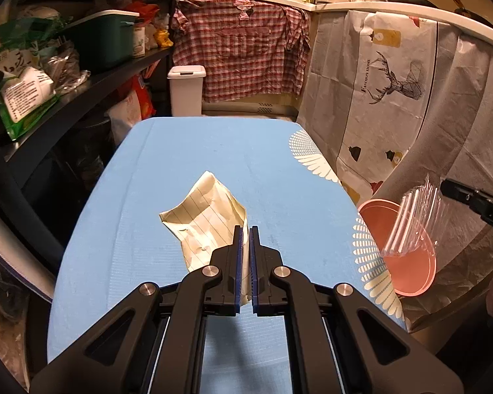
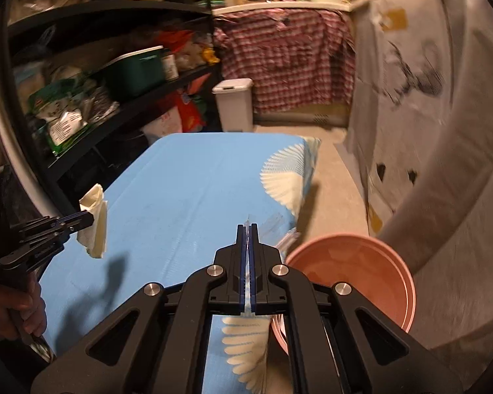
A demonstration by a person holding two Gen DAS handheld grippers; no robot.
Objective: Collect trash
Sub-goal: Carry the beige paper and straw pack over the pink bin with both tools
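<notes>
Both tongs were clamped on trash: the left tongs point(image 1: 245, 231) pinched a crumpled sheet of lined paper point(image 1: 207, 216), lifted above the blue desk point(image 1: 180, 164), and the right tongs point(image 2: 247, 229) were closed on a clear plastic cup point(image 1: 414, 223), held over a pink basin point(image 1: 410, 275) just beside the desk's right edge. From the right wrist view the cup was nearly hidden, only a glassy sliver showing between and beside the pads. The basin's lower part was cut off behind the tongs. Farther off stood a white bin point(image 1: 186, 90) beneath a hanging checked shirt point(image 1: 246, 49); the right side of that view was blurred.
</notes>
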